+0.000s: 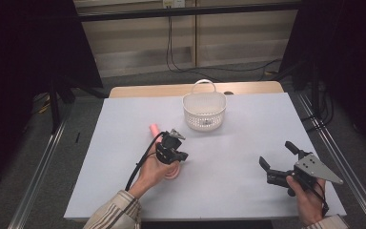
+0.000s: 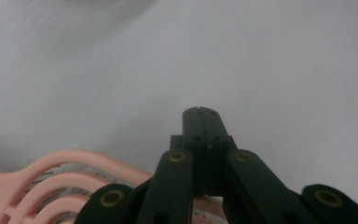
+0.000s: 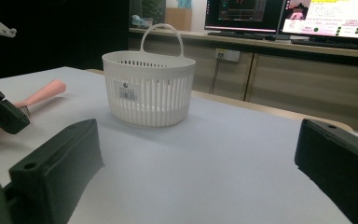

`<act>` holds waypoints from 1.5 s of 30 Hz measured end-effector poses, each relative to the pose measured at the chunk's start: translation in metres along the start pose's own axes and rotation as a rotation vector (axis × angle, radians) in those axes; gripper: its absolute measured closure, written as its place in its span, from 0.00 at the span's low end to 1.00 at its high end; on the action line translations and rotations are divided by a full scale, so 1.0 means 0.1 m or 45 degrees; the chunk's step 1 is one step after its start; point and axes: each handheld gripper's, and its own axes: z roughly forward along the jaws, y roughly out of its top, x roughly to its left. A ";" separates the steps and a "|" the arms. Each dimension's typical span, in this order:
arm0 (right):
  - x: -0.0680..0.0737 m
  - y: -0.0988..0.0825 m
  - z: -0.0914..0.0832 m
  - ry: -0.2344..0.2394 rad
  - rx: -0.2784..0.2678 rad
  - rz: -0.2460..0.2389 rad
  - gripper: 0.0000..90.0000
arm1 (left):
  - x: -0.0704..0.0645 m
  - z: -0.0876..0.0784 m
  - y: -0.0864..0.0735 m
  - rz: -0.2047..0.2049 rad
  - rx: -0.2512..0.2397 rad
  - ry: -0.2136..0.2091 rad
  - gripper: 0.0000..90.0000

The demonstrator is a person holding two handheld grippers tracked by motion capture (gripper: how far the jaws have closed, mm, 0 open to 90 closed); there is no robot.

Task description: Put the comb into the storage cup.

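A pink hairbrush (image 1: 153, 129) lies on the white table sheet (image 1: 238, 143), its handle pointing toward the far left. My left gripper (image 1: 175, 151) sits low over the brush's head, held in a hand. Seen from the left gripper view, its jaws (image 2: 201, 113) are shut flat against each other with nothing between them, and the brush's pink ribs (image 2: 51, 179) lie behind them at lower left. My right gripper (image 1: 276, 155) rests near the table's front right, open wide and empty (image 3: 196, 158). A white slatted basket (image 1: 204, 110) (image 3: 148, 88) with a handle stands upright at the back middle.
In the right gripper view, the left gripper (image 3: 0, 114) and the brush handle (image 3: 42, 95) show at the left edge. Dark frames and rails (image 1: 52, 138) flank the table. Monitors (image 3: 326, 16) stand on a counter behind the basket.
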 end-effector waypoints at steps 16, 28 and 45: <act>0.00 0.00 0.00 0.000 -0.001 0.002 0.00 | 0.06 -0.08 -0.04 -0.026 -0.007 -0.016 1.00; 0.00 0.00 0.00 0.002 -0.005 0.001 0.00 | 0.05 -0.07 -0.09 -0.039 0.010 -0.032 1.00; 0.00 0.00 -0.01 0.000 -0.004 -0.002 0.00 | 0.06 -0.16 -0.13 -0.051 -0.043 -0.069 1.00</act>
